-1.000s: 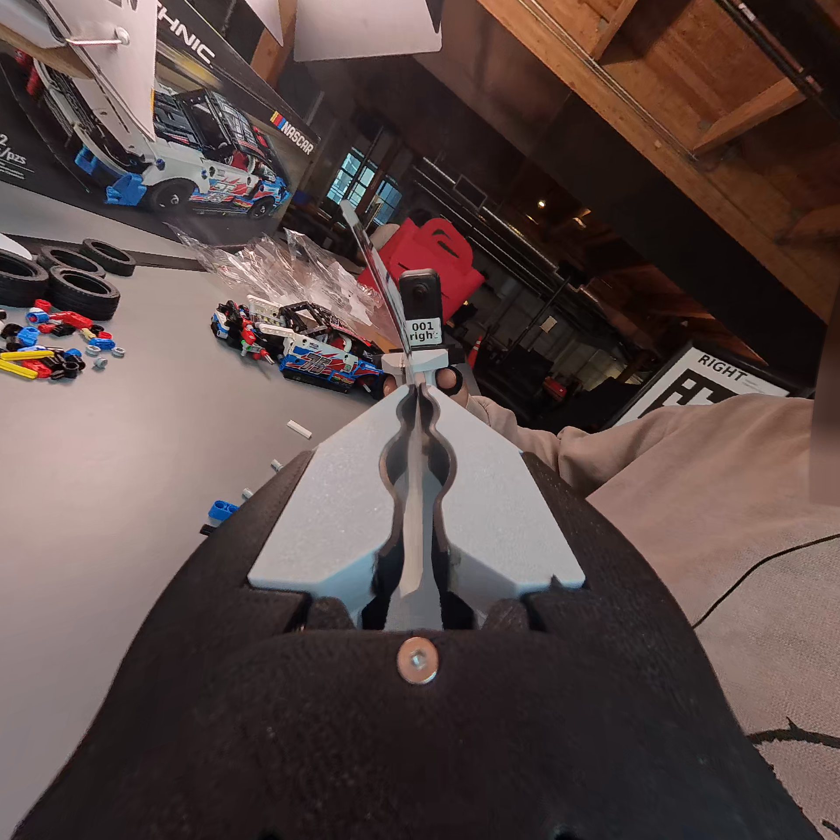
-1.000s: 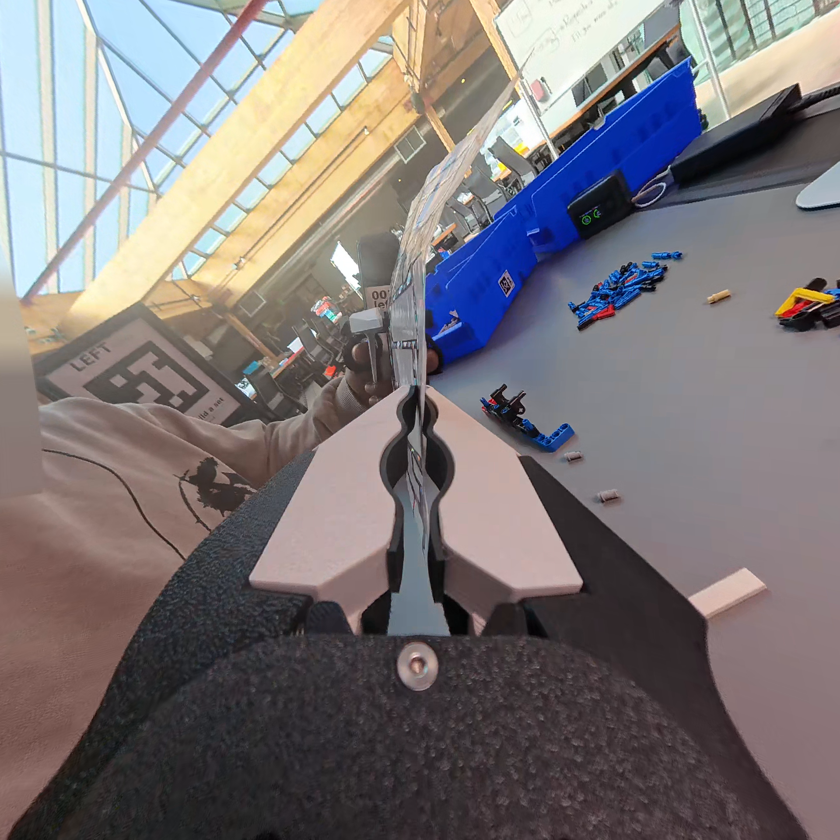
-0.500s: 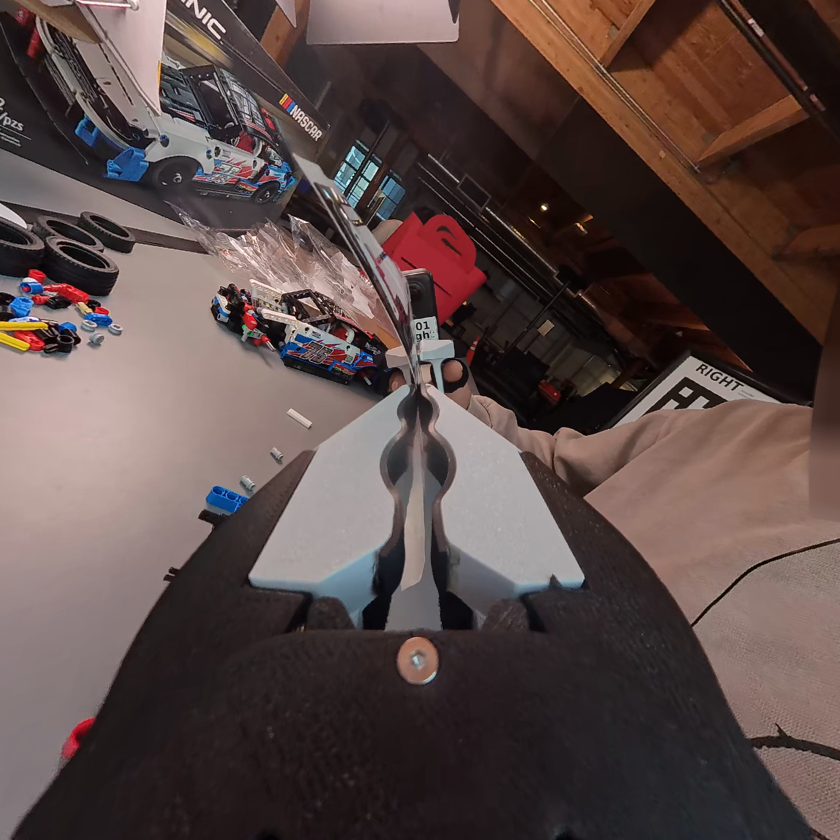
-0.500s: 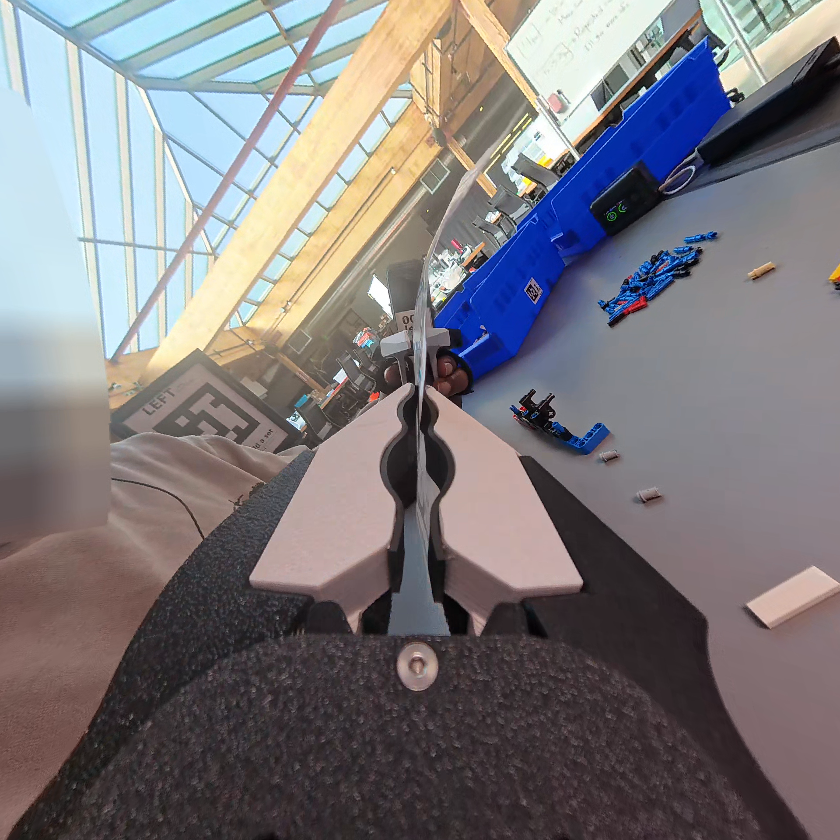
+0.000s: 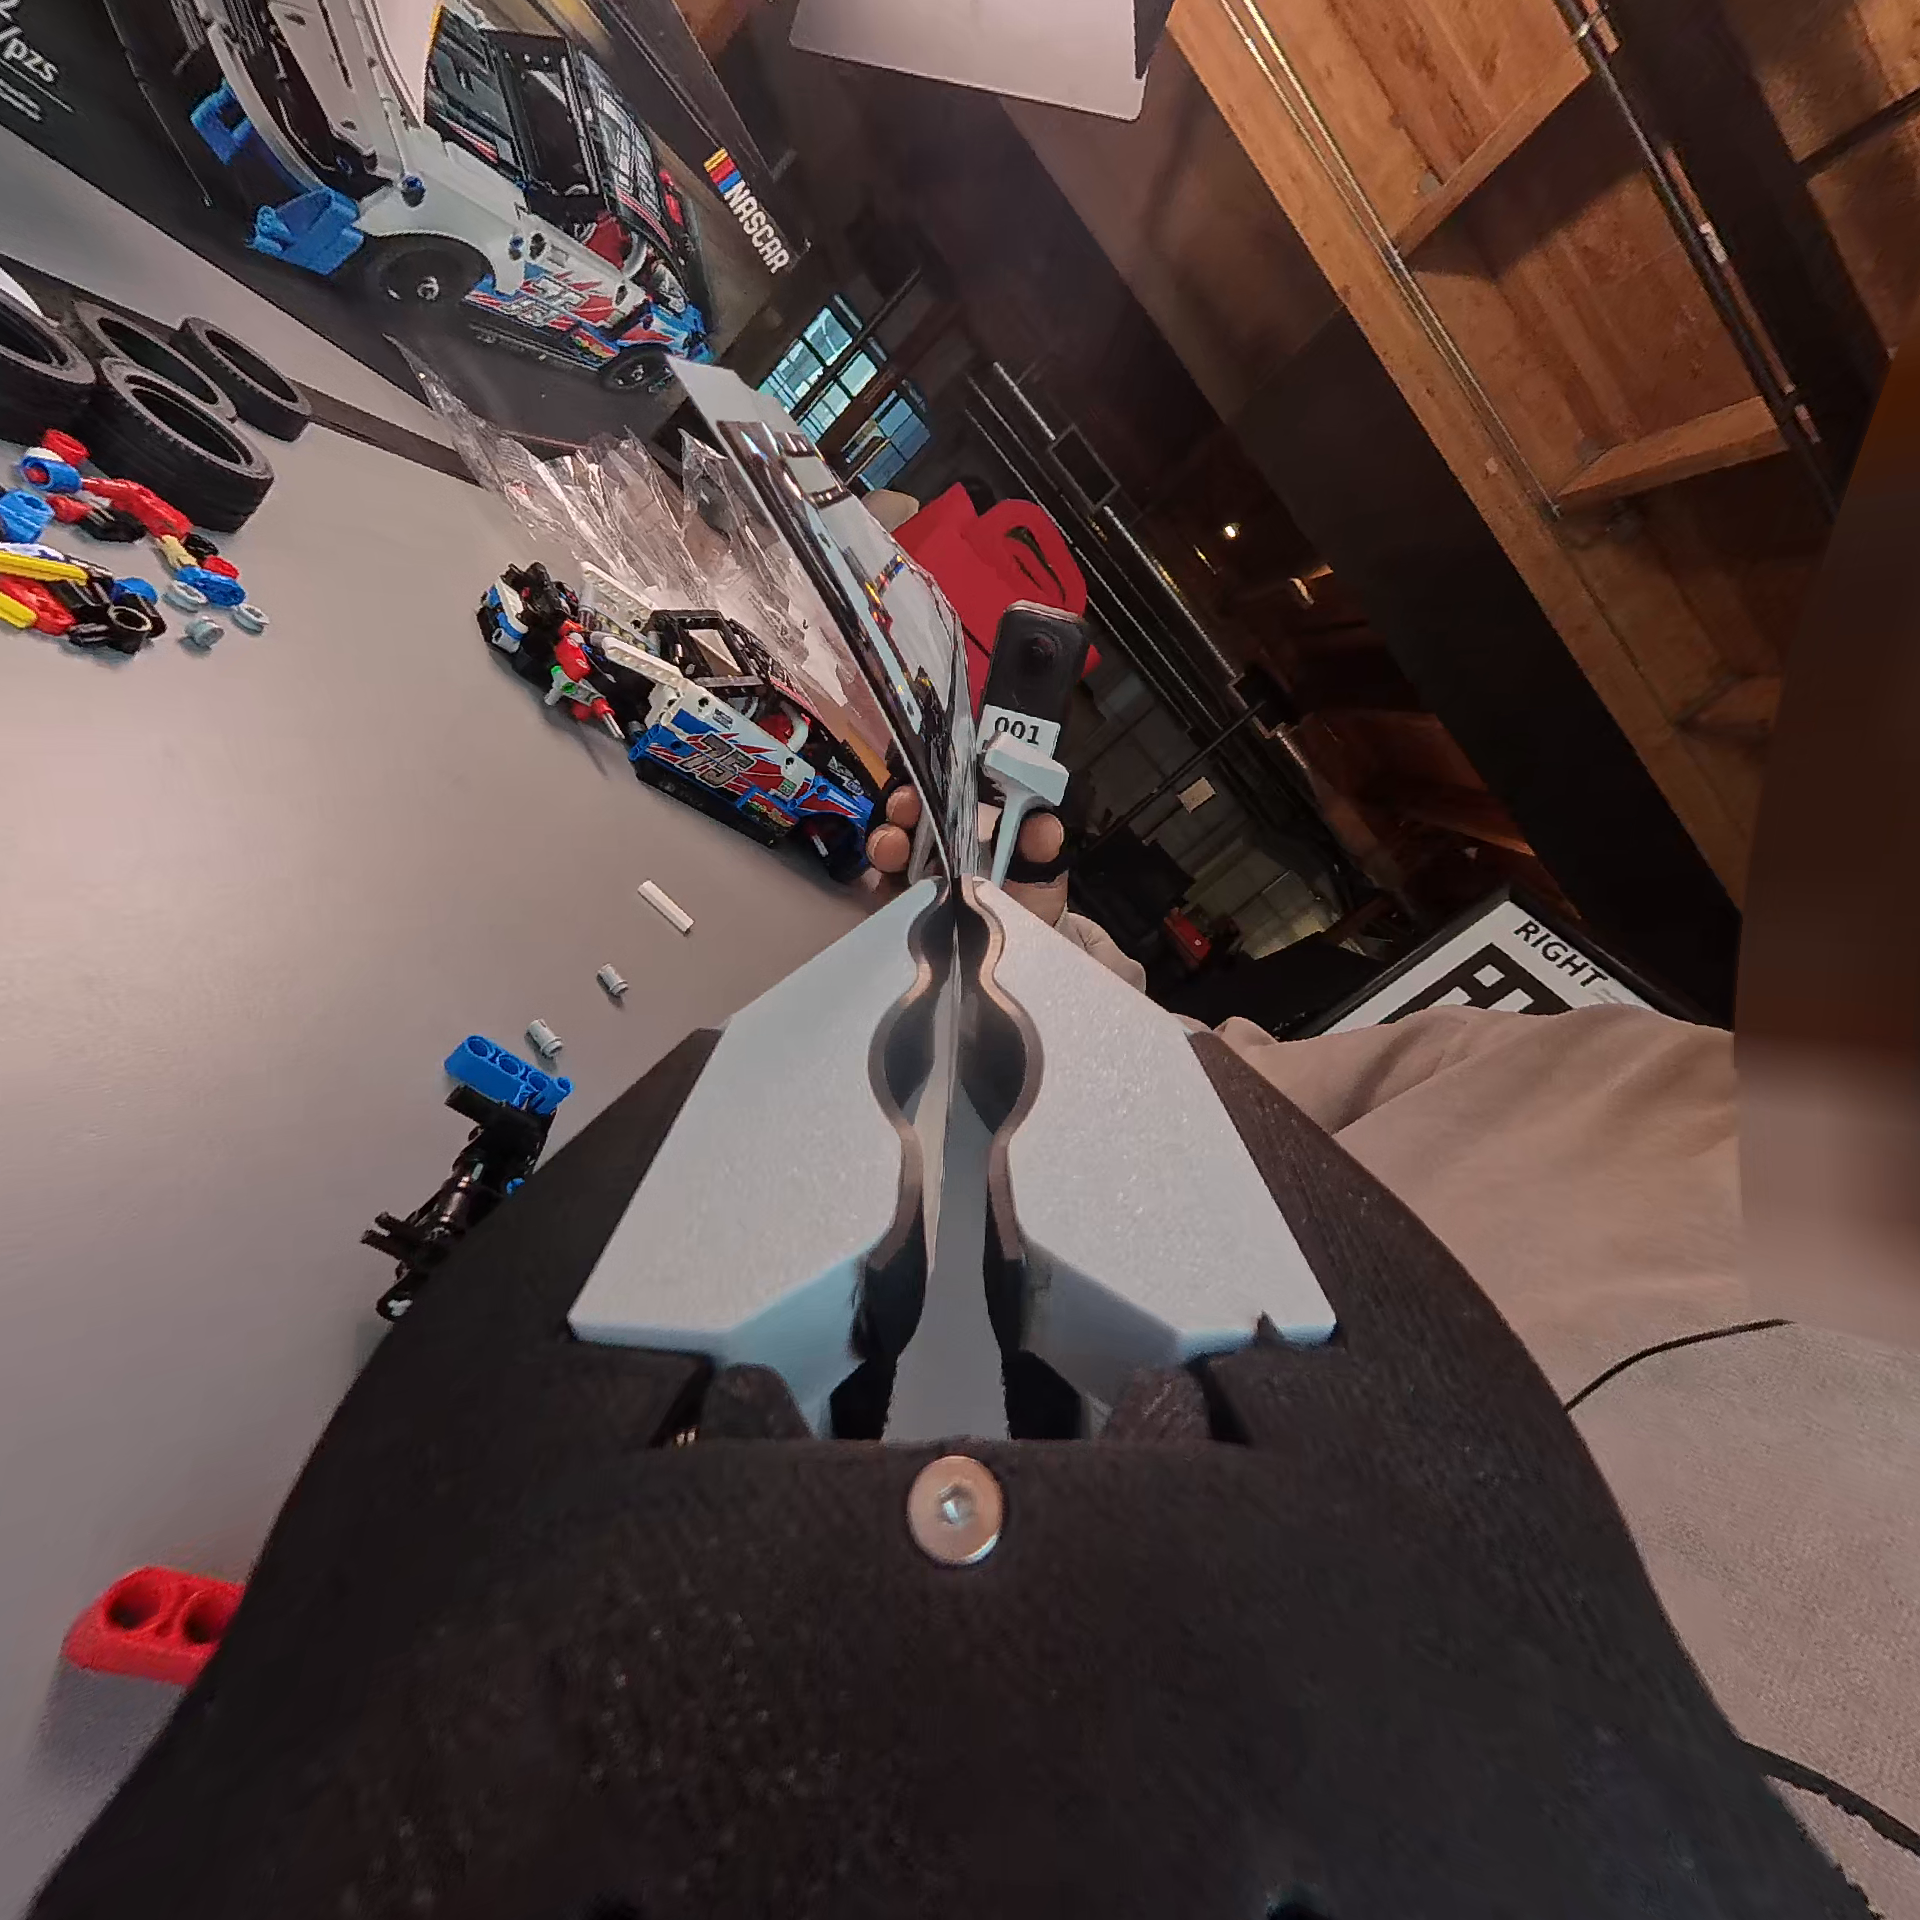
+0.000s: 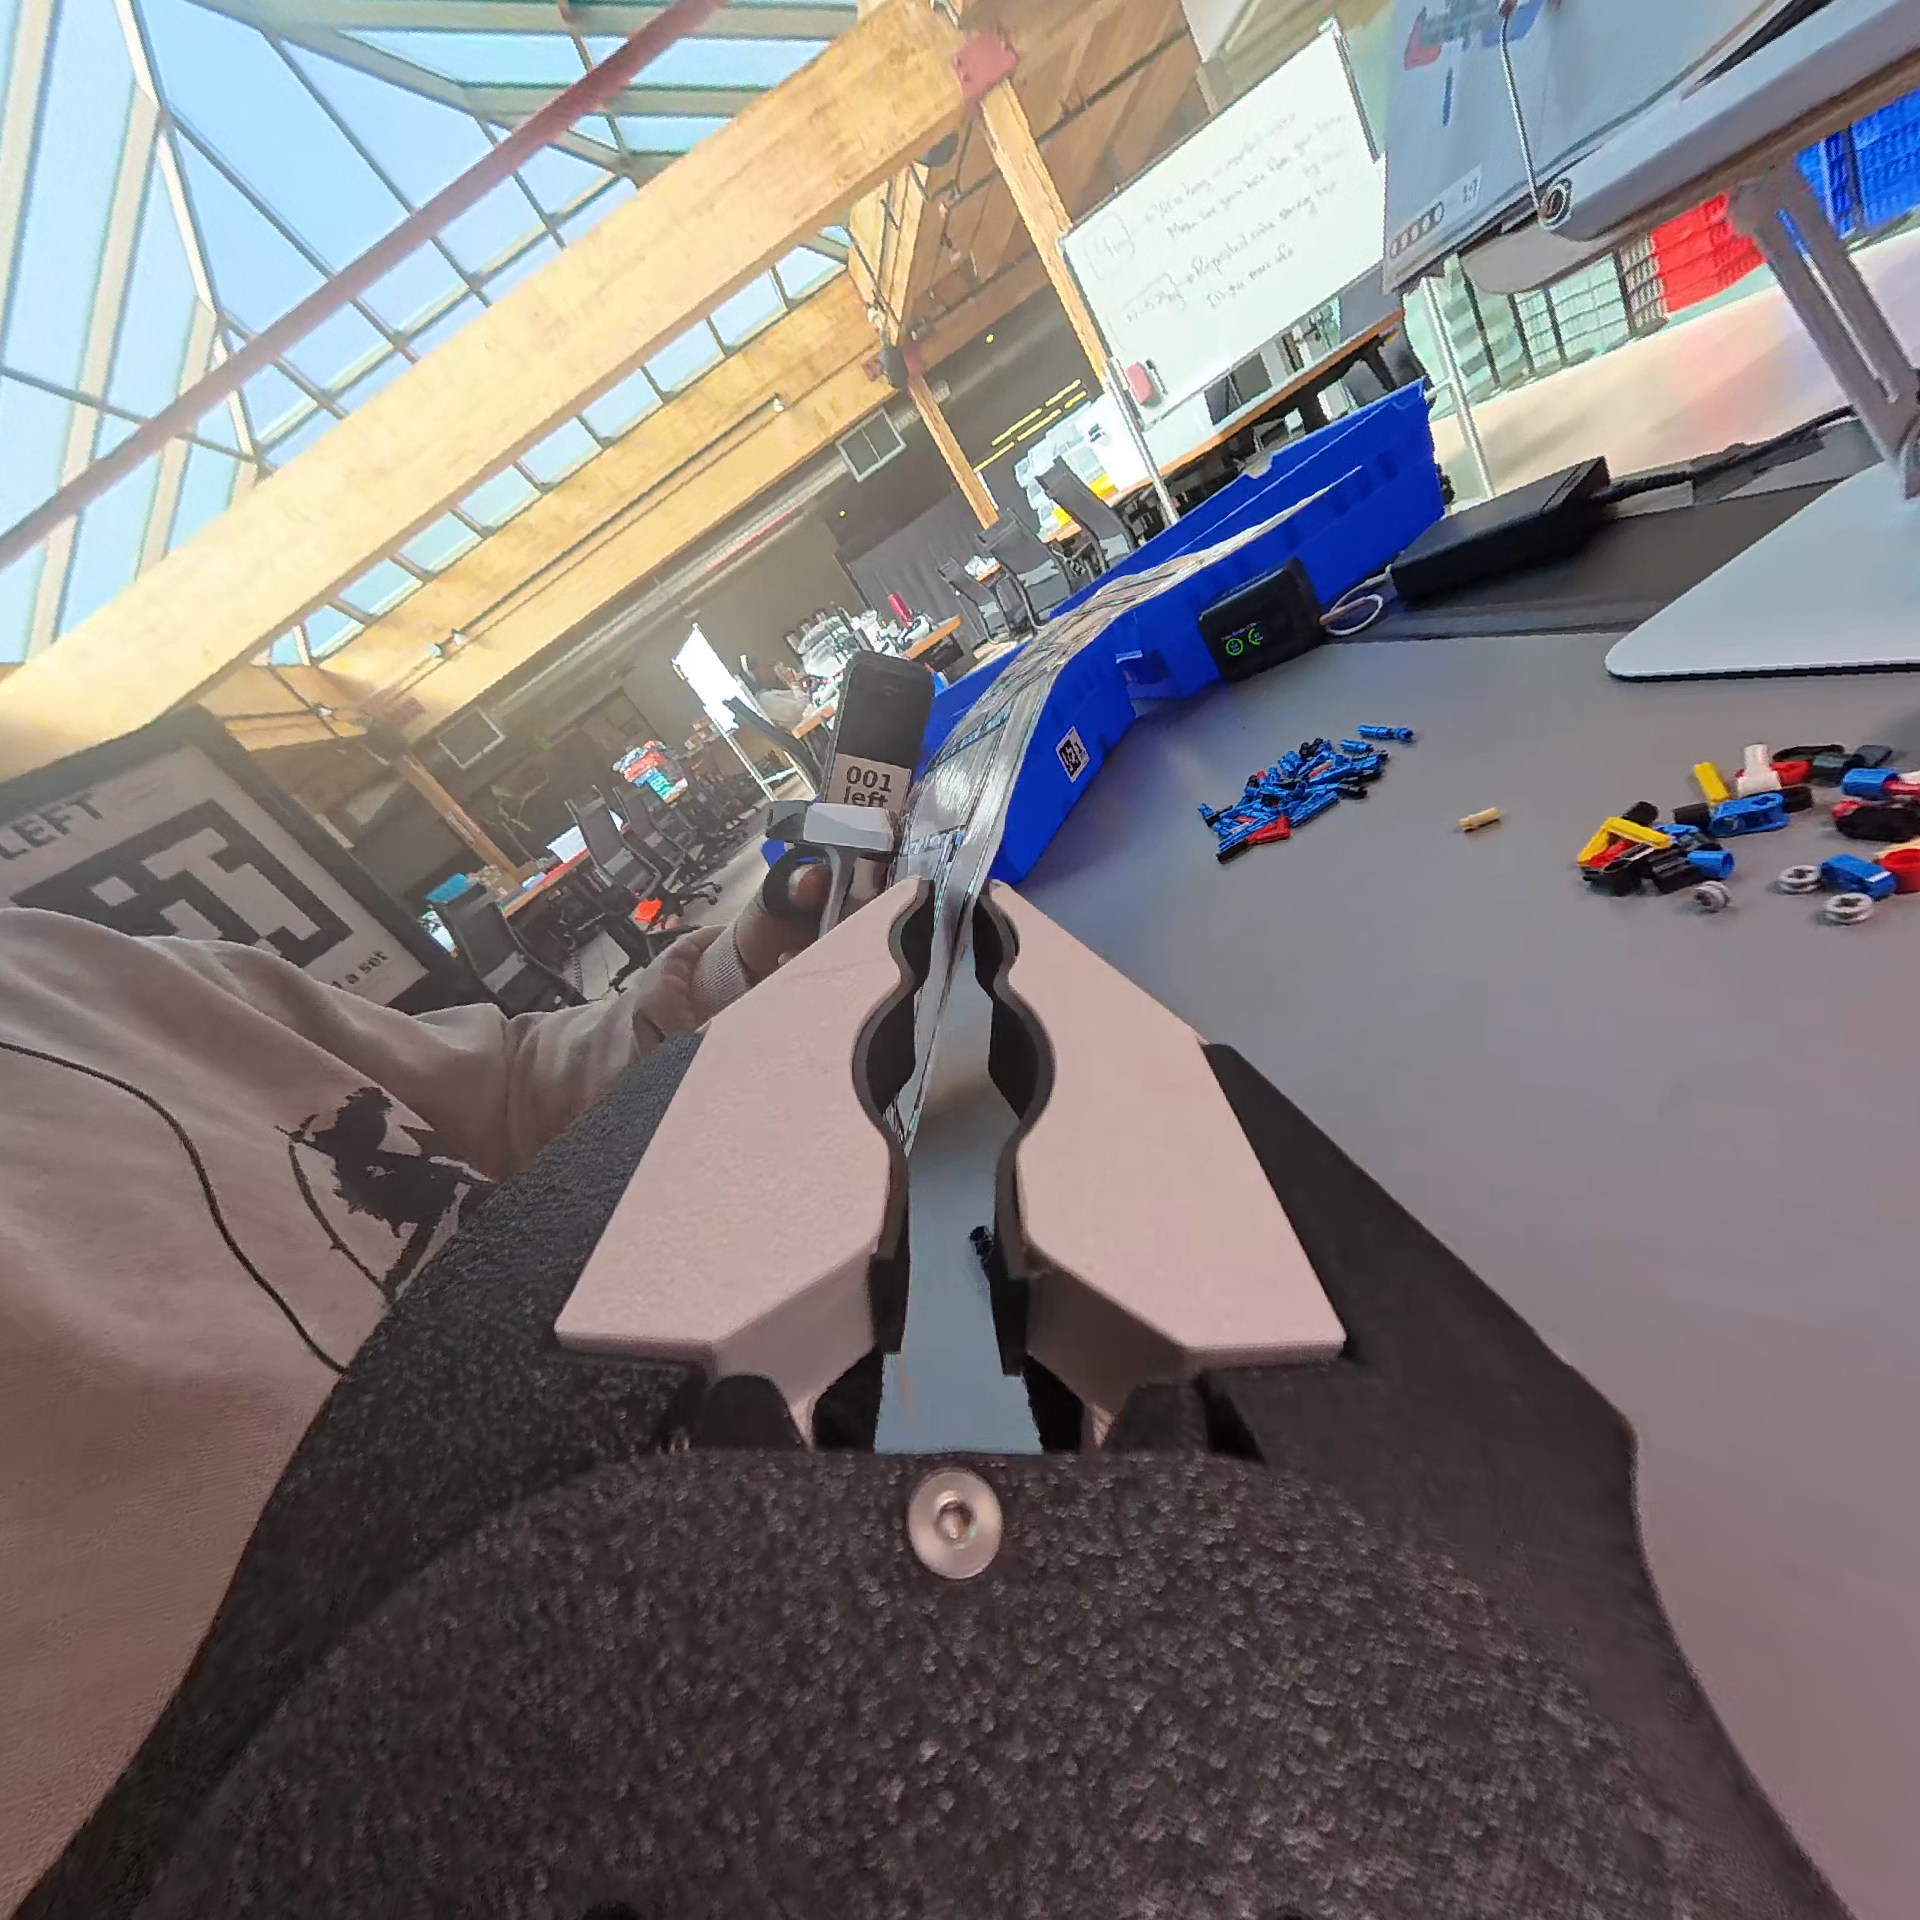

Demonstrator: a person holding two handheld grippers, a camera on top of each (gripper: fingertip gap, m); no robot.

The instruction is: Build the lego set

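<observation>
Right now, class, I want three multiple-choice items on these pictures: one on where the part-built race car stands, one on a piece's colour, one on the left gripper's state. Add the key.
1. Where is the part-built race car?
A. On the grey table, by the clear plastic bags
B. In a blue bin
C. Between gripper fingers

2. What colour is the two-hole beam at the lower left of the left wrist view?
A. Yellow
B. Red
C. White

3. The left gripper is:
A. open and empty
B. shut on a tyre
C. shut on the printed sheet

Key: 1 A, it rests on the tabletop beside the bags; 2 B, it is plainly red; 3 C, the sheet runs out from between its closed fingers.
</observation>
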